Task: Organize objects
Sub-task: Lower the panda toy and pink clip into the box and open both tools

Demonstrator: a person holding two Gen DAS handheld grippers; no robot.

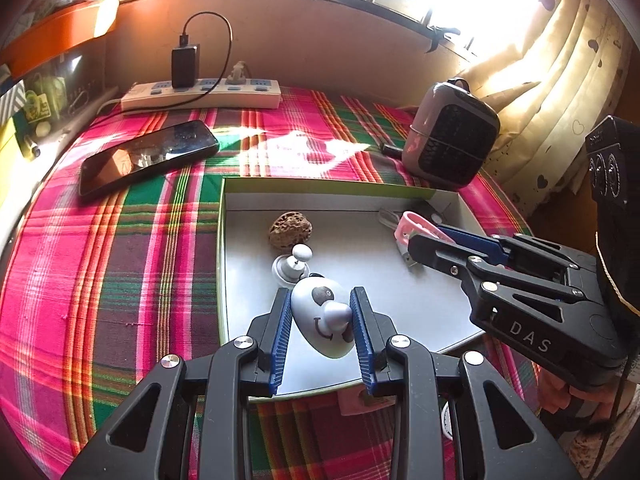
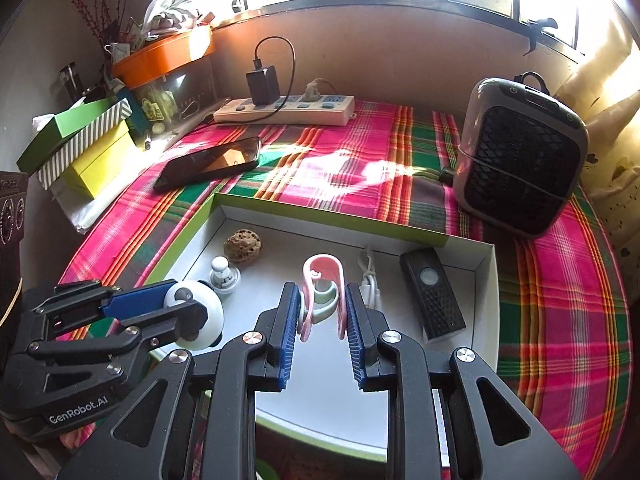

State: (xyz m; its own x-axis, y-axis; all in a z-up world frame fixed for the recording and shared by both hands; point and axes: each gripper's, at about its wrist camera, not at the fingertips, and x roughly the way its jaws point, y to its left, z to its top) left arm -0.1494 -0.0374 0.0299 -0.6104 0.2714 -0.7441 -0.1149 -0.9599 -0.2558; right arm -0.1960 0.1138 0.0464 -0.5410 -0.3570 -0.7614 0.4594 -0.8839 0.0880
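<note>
A shallow white box with a green rim (image 1: 222,216) (image 2: 486,280) lies on the plaid cloth. My left gripper (image 1: 322,300) is shut on a white panda-face toy (image 1: 320,320), held low over the box's near left part; it also shows in the right wrist view (image 2: 200,312). My right gripper (image 2: 322,292) is shut on a pink and pale green clip (image 2: 324,284), over the box's middle; the clip shows pink in the left wrist view (image 1: 416,228). In the box lie a brown pitted nut (image 1: 290,229) (image 2: 242,242), a small white knob (image 1: 290,266) (image 2: 224,274), a white cable (image 2: 370,280) and a black remote (image 2: 434,296).
A black phone (image 1: 148,156) (image 2: 210,162) lies on the cloth behind the box. A white power strip (image 1: 200,94) (image 2: 284,110) with a black charger stands at the back. A grey heater (image 1: 450,134) (image 2: 520,156) stands back right. Stacked boxes (image 2: 80,144) stand at left.
</note>
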